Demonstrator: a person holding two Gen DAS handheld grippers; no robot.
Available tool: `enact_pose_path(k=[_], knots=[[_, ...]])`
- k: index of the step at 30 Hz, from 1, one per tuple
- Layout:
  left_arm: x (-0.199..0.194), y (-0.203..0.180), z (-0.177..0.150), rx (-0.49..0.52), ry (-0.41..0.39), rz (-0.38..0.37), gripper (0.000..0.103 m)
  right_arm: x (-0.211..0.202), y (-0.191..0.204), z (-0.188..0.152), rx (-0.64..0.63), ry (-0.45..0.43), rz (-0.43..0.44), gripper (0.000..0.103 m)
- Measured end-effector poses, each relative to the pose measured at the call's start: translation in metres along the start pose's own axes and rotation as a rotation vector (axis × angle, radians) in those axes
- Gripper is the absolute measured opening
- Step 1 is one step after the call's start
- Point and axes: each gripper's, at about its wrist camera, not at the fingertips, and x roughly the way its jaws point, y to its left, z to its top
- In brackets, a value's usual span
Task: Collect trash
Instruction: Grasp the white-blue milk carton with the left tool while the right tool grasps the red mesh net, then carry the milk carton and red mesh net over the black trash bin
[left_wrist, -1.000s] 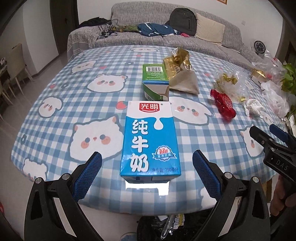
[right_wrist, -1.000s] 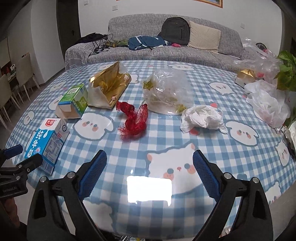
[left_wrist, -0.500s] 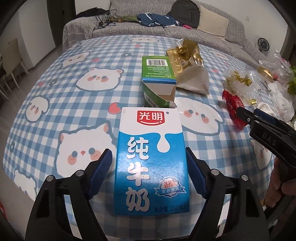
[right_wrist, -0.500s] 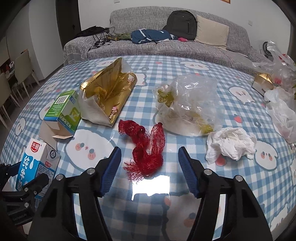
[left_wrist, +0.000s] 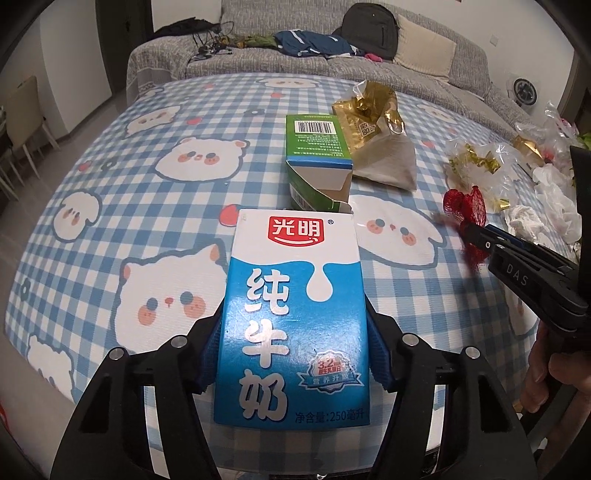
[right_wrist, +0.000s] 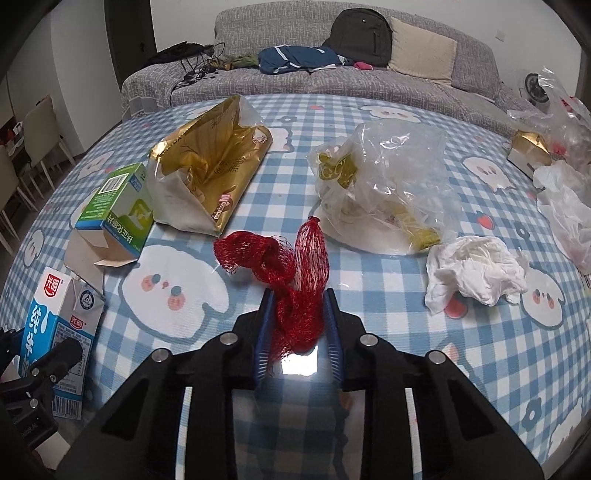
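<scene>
Left wrist view: our left gripper (left_wrist: 293, 345) jaws have just been closing; blue pads now press both long sides of the milk carton (left_wrist: 291, 325), low on its body.
Carton position: lying flat near the front edge of the table (left_wrist: 147, 122), printed face up.
Carton handling: we judge it stiff card, light if empty; the flat sides suit the pads but could cave under a hard squeeze.
Right wrist view: our right gripper (right_wrist: 298, 334) jaws have just been closing; they now pinch the near end of the red net bag (right_wrist: 291, 273).
Net position: mid-table, far end trailing away from the jaws.
Net handling: soft, floppy, near weightless; we expect it to dangle and snag, so a bunched grip is right.
Further out: green box (right_wrist: 118, 210), gold bag (right_wrist: 210, 173), clear plastic bag (right_wrist: 384, 184), crumpled tissue (right_wrist: 476, 269), all untouched.
</scene>
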Motion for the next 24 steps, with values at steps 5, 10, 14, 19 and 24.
enact_pose_path(k=[5,10,14,19,24], knots=[[-0.006,-0.002,-0.003,0.002,-0.017,-0.016,0.062,-0.003,-0.001,-0.006,-0.017,-0.013,-0.006,0.013],[-0.003,-0.009,-0.009,0.04,-0.005,-0.025,0.062,-0.014,-0.002,-0.01,0.001,-0.011,-0.017,0.01],[-0.005,-0.013,-0.013,0.046,-0.003,-0.039,0.062,-0.023,-0.003,-0.016,0.012,-0.006,-0.039,0.008],[-0.014,-0.015,-0.02,0.053,-0.016,-0.06,0.062,-0.038,0.0,-0.027,0.01,-0.017,-0.053,0.008],[-0.028,-0.011,-0.023,0.033,-0.033,-0.06,0.062,-0.051,0.005,-0.038,-0.005,-0.036,-0.044,0.008]])
